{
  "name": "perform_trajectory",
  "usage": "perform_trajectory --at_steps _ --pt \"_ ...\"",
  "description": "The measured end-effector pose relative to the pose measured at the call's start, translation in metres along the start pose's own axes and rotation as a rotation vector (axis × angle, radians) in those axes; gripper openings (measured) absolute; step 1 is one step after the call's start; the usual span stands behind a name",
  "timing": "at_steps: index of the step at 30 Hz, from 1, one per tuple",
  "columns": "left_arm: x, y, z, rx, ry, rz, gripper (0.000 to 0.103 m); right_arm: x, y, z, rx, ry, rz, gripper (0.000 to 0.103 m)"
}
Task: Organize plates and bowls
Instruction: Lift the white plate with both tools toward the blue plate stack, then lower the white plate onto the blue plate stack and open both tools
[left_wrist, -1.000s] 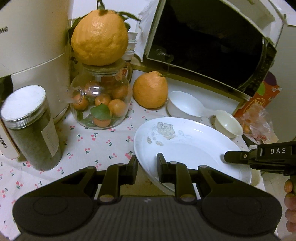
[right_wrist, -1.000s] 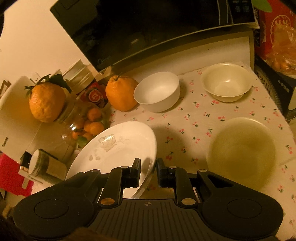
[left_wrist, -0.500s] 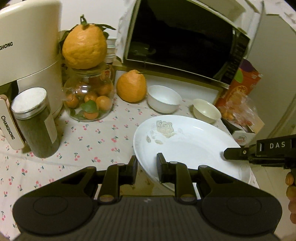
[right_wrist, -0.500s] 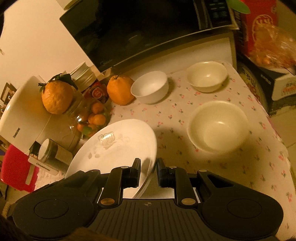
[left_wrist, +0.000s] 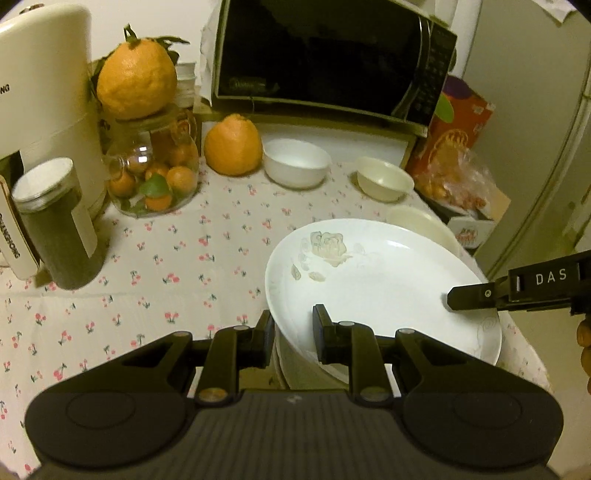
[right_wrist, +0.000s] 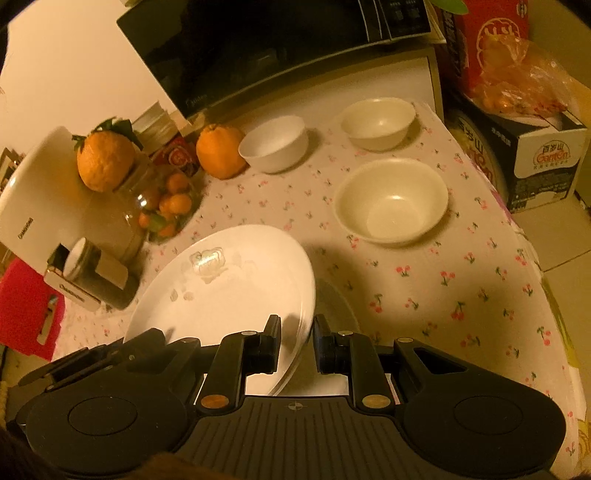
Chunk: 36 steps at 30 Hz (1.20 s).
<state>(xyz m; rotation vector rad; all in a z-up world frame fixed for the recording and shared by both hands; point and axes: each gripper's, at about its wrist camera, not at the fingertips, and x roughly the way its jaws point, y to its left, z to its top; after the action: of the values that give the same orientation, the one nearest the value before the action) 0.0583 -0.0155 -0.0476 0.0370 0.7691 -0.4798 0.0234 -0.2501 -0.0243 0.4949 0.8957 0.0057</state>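
A large white plate (left_wrist: 369, 280) with a flower print is held tilted above the table by both grippers; it also shows in the right wrist view (right_wrist: 229, 284). My left gripper (left_wrist: 293, 332) is shut on its near rim. My right gripper (right_wrist: 295, 334) is shut on the opposite rim, and its finger (left_wrist: 476, 295) shows over the plate's right edge. A white bowl (right_wrist: 273, 142), a small cream bowl (right_wrist: 378, 122) and a larger cream bowl (right_wrist: 391, 199) stand on the flowered tablecloth (right_wrist: 443, 295). The plate hides most of the larger bowl (left_wrist: 421, 225) in the left wrist view.
A microwave (left_wrist: 325, 55) stands at the back. A glass jar of small oranges (left_wrist: 155, 173) carries a big citrus (left_wrist: 136, 83); another citrus (left_wrist: 232, 146) lies beside the white bowl. A dark canister (left_wrist: 59, 225) and a white appliance (left_wrist: 40, 92) stand at left. Boxes (right_wrist: 532, 155) stand at right.
Both grippers have risen and pulled back with the plate. The table objects look smaller and farther, and the larger cream bowl is now well clear of the right gripper.
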Motion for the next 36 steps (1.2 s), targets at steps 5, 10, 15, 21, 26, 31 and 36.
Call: perform_trajectory --at_steps 5,10,15,21,26,31,36 --pt "0.002 -0.003 -0.006 0.022 0.018 0.01 0.019 0.008 -0.001 -0.007 -0.017 0.028 -0.029 0.019" --pt "0.004 -0.004 -0.009 0.034 0.03 0.012 0.019 0.013 -0.003 -0.011 -0.016 0.056 -0.037 0.019" --pt "0.006 -0.004 -0.01 0.038 0.042 0.01 0.019 0.016 -0.004 -0.013 -0.012 0.071 -0.045 0.019" --pt "0.009 -0.004 -0.012 0.038 0.059 0.014 0.019 0.019 -0.003 -0.014 -0.023 0.085 -0.052 0.019" --pt "0.012 -0.004 -0.013 0.036 0.077 0.018 0.019 0.022 -0.001 -0.014 -0.032 0.092 -0.062 0.019" --pt "0.015 -0.006 -0.013 0.042 0.092 0.022 0.019 0.024 0.0 -0.014 -0.045 0.095 -0.078 0.019" --pt "0.018 -0.007 -0.013 0.047 0.106 0.025 0.019 0.025 -0.001 -0.013 -0.05 0.098 -0.087 0.019"
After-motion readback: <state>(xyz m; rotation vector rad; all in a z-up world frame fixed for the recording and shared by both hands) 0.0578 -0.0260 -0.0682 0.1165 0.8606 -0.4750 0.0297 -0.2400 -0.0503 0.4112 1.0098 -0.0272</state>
